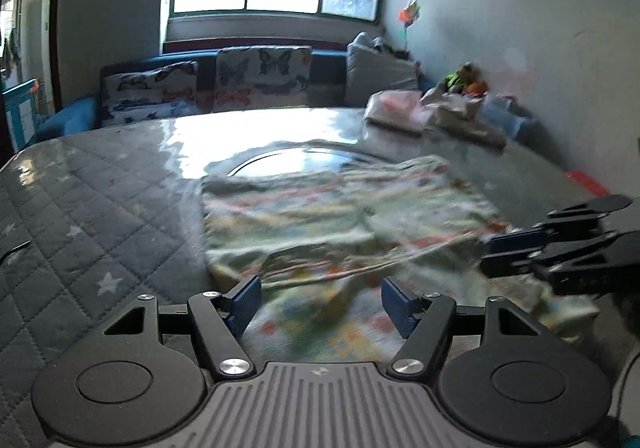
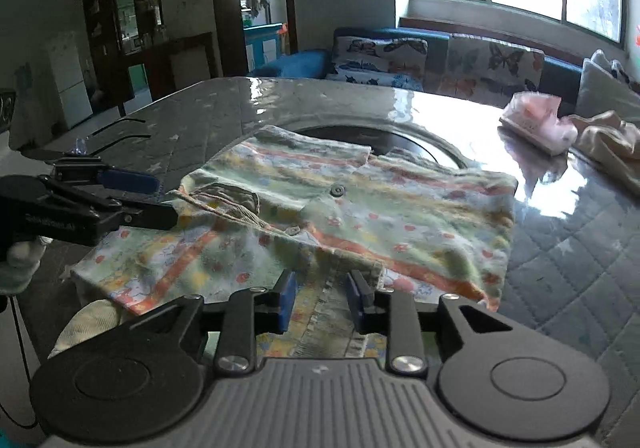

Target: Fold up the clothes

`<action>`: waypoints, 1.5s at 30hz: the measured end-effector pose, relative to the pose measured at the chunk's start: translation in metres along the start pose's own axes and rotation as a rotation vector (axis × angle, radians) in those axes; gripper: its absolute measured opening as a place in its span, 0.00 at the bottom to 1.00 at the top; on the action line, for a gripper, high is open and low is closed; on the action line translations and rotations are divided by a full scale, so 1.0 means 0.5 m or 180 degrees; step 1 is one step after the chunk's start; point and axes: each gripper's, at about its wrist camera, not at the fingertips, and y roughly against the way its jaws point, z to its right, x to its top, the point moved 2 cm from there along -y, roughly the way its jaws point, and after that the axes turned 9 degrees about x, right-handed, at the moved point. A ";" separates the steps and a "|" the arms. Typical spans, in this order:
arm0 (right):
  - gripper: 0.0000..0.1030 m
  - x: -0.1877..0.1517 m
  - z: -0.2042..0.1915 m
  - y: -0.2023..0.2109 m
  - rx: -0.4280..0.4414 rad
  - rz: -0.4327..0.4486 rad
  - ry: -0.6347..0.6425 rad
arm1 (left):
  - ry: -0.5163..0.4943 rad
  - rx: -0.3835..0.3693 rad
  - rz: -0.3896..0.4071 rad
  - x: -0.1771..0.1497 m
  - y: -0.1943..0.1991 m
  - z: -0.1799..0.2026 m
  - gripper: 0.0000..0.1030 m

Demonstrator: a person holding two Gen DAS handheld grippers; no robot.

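A small patterned shirt [image 2: 360, 216], pale green with orange stripes and a grey button, lies partly folded on the table; it also shows blurred in the left wrist view [image 1: 340, 224]. My left gripper [image 1: 320, 300] is open, with its blue pads over the shirt's near edge and nothing between them. It shows from the side in the right wrist view [image 2: 160, 196], at the shirt's left edge. My right gripper [image 2: 320, 298] is open over the shirt's near hem. It shows in the left wrist view [image 1: 492, 252] at the shirt's right side.
The table [image 2: 560, 248] has a grey quilted star cover under clear plastic and a round glass inset [image 2: 400, 136]. Folded pink clothes [image 2: 536, 120] and a beige garment [image 2: 608, 144] lie at the far right. A sofa with butterfly cushions [image 1: 208, 88] stands beyond the table.
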 end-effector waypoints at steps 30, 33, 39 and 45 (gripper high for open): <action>0.44 -0.059 -0.035 0.061 0.0173 -0.0129 0.0294 | -0.0405 0.0035 -0.0111 -0.070 0.044 0.063 0.73; 0.44 -0.074 -0.029 0.053 0.0167 -0.0175 0.0241 | -0.0415 0.0073 -0.0170 -0.075 0.041 0.065 0.73; 0.46 -0.077 -0.026 0.072 0.0171 -0.0138 0.0198 | -0.0309 0.0070 -0.0098 -0.060 0.084 0.062 0.73; 0.56 -0.080 -0.023 0.092 0.0134 -0.0104 0.0202 | -0.0205 -0.0199 -0.0305 -0.064 0.123 0.087 0.73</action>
